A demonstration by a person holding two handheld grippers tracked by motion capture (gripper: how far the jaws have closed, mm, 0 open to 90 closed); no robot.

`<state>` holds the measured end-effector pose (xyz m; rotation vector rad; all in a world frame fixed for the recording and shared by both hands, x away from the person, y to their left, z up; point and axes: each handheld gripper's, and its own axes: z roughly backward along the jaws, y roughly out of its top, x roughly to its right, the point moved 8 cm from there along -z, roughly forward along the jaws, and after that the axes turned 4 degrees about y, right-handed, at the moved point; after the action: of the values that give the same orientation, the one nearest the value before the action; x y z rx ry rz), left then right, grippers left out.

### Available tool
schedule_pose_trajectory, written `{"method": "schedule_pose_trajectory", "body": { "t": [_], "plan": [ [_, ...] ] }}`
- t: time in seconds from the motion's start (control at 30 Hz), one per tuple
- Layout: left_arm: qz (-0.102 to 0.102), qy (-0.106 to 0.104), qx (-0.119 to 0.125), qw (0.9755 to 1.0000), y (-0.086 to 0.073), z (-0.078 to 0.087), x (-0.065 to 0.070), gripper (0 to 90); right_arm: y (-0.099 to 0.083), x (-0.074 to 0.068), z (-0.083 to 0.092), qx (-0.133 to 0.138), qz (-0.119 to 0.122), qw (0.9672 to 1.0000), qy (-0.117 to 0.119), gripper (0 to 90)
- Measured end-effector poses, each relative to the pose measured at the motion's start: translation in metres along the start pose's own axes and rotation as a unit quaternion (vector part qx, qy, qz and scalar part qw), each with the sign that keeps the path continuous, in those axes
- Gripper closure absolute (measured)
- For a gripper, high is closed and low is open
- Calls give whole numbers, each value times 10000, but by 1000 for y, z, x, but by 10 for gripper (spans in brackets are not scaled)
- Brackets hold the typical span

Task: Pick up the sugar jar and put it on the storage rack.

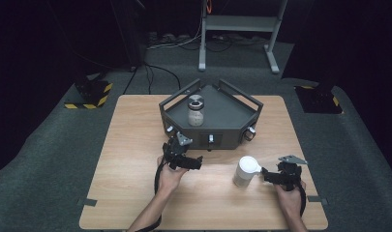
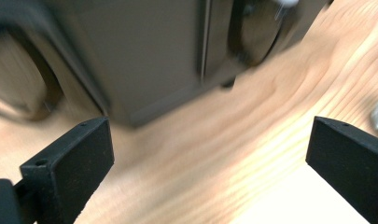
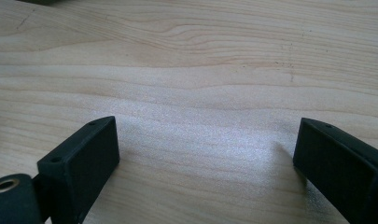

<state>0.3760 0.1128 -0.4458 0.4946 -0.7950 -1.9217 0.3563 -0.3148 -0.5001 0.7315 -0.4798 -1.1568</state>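
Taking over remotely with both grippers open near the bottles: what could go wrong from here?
1. The white bottle stands upright right beside the right gripper; a sideways nudge could tip it.
2. The left gripper is close to the dark fixture; it may bump its front.
3. The capped jar stands loose on the fixture; a jolt might topple it.
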Motion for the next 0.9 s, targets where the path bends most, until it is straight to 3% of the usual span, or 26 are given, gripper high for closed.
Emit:
{"method": "schedule_pose_trajectory", "body": {
  "t": [0.17,0.43,0.7,0.9],
  "plan": [
    [165,86,-265,9995,-20,-16,-2,12,1,0,-1,-57,60,9999,72,24],
    [242,245,-408,9986,-32,-29,-3,14,1,0,-1,-70,93,9999,116,22],
    [135,471,-331,9983,-36,-34,3,14,1,0,-1,-72,87,9999,108,19],
    [180,479,-167,9985,-42,-34,4,3,1,0,-1,-73,82,9999,107,18]
  ]
}}
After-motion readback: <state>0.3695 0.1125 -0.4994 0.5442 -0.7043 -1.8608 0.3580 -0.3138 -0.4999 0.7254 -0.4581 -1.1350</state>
